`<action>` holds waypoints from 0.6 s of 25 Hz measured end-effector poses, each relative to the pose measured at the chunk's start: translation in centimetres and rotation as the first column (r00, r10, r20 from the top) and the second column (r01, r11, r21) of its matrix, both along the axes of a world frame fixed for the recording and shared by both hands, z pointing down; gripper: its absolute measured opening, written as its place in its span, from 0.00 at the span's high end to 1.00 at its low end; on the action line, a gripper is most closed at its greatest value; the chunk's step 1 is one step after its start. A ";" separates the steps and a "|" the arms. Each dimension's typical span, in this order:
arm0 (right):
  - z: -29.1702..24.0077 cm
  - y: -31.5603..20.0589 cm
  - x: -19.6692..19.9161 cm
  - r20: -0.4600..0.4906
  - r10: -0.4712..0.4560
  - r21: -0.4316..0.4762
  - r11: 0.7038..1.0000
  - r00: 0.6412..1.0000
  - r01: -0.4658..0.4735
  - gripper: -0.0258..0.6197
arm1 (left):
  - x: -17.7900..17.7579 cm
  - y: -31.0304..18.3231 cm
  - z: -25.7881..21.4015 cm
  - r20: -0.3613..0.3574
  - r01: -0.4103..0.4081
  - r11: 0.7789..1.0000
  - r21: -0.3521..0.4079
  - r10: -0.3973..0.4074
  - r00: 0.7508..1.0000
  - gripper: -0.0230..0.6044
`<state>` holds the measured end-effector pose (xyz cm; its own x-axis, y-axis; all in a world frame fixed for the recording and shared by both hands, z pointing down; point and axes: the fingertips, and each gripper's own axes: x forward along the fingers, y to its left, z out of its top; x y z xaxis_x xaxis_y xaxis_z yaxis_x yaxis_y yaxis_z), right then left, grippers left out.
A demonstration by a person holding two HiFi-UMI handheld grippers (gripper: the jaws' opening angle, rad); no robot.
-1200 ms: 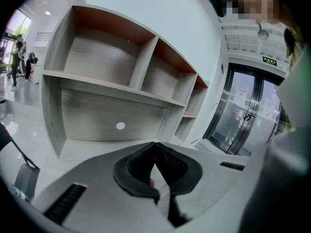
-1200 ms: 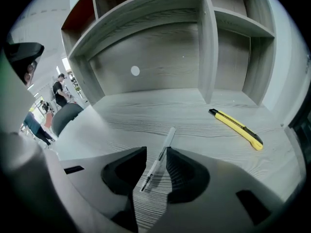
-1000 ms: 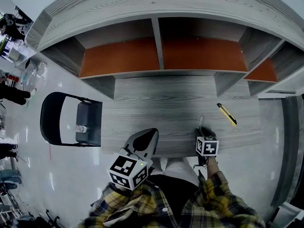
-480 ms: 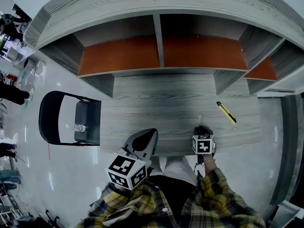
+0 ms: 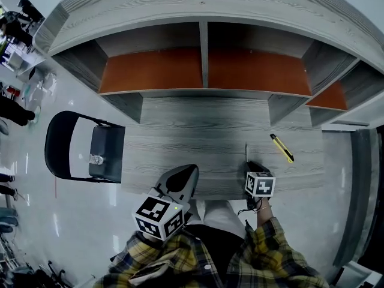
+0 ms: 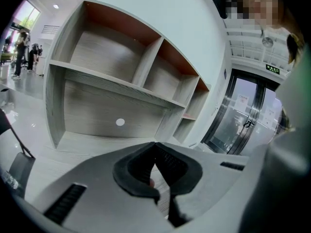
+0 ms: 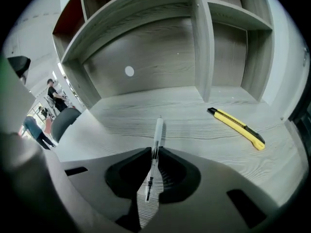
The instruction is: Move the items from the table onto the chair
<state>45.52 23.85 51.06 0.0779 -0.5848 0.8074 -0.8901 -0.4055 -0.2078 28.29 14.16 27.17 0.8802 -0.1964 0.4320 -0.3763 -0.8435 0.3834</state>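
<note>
The right gripper (image 7: 154, 151) is closing its jaws on the pen (image 7: 157, 130), which lies on the table (image 5: 198, 131) between them. The pen's long axis points toward twelve o'clock, and the pads just meet its barrel. The left gripper (image 6: 155, 145), pressed together and empty, is nearer the chair (image 5: 108, 143) at nine o'clock. The yellow utility knife (image 7: 236, 128) lies at two o'clock.

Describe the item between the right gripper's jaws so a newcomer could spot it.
On the grey wood-grain table below the orange-backed shelf unit, look at the near edge, right of centre. There a slim clear pen lies between the closing jaws of the right gripper, pointing toward the shelves. Unlike the yellow utility knife further right, it is thin and colourless.
</note>
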 end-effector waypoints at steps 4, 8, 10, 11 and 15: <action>-2.8 -1.5 -0.3 0.009 -0.052 0.079 0.996 0.999 0.051 0.87 | 0.1 -0.2 0.0 -0.015 0.039 0.999 0.003 -0.039 0.999 0.96; -4.8 -2.9 -1.5 -0.006 -0.158 0.116 0.981 0.987 0.158 0.87 | -0.1 -0.6 0.0 -0.031 0.092 0.996 0.007 -0.091 0.995 0.96; -5.5 -3.9 -2.2 -0.013 -0.221 0.129 0.967 0.975 0.221 0.87 | -0.4 -0.9 0.0 -0.039 0.134 0.991 0.008 -0.133 0.990 0.96; -5.8 -4.5 -2.6 -0.013 -0.252 0.135 0.959 0.968 0.251 0.87 | -0.6 -1.1 0.1 -0.041 0.157 0.988 0.008 -0.156 0.987 0.96; -6.0 -6.1 -5.1 0.002 -0.334 0.138 0.934 0.942 0.331 0.87 | -2.2 -2.0 0.4 -0.033 0.212 0.977 0.001 -0.212 0.977 0.96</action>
<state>40.37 17.78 45.08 -0.1586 -0.6765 0.7192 -0.9632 -0.0540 -0.2633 26.06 12.19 27.58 0.8320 -0.3815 0.4028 -0.5340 -0.7477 0.3947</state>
